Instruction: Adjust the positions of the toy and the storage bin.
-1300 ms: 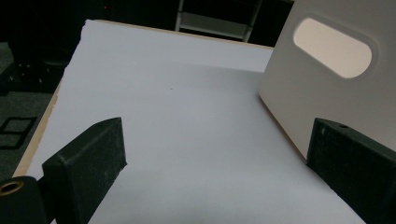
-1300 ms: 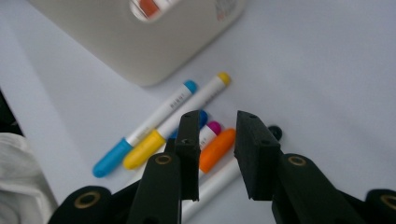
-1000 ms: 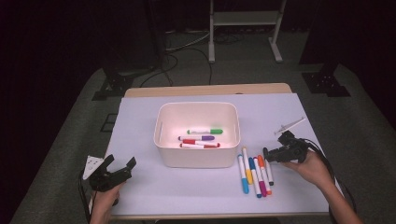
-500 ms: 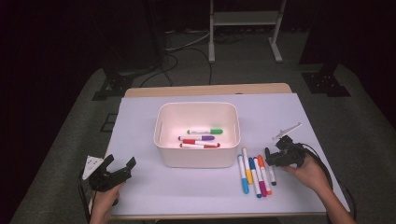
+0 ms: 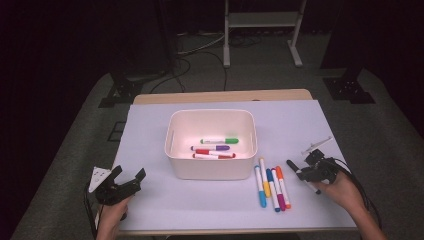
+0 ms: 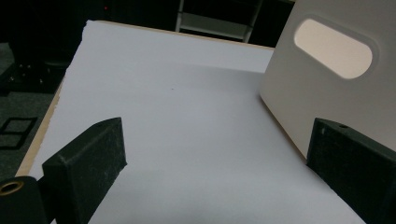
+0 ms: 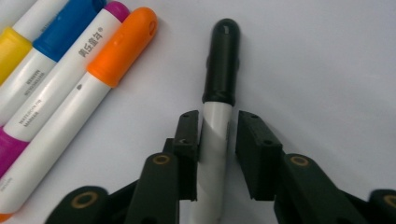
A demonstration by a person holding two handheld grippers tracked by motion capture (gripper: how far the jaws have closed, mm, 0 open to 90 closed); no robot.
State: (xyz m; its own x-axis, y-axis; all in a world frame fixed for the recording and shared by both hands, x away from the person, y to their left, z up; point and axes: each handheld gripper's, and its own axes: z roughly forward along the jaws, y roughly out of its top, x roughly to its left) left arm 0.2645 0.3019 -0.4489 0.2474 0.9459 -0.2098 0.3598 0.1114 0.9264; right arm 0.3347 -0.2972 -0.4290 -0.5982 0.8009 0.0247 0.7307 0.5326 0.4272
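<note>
A white marker with a black cap [image 7: 222, 60] lies on the white table sheet, just right of a row of markers [image 5: 272, 187]. Its cap [image 5: 291, 164] points up-left. My right gripper [image 7: 217, 119] straddles its barrel. The jaws have just been closing; one pad touches the barrel and a thin gap shows at the other. From above, the right gripper [image 5: 301, 172] sits low at the table's right front. My left gripper [image 5: 129, 172] rests at the front left, open and holding nothing [image 6: 219, 154].
A white bin [image 5: 210, 167] stands mid-table with green [image 5: 220, 141], purple [image 5: 212, 148] and red [image 5: 212, 154] markers inside. Its slotted side wall [image 6: 327, 107] is close to the left gripper. The orange marker [image 7: 119, 46] lies nearest the right jaws.
My right hand has sunk toward the table and drifted slightly right and nearer the front edge. The left hand has stayed where it was.
</note>
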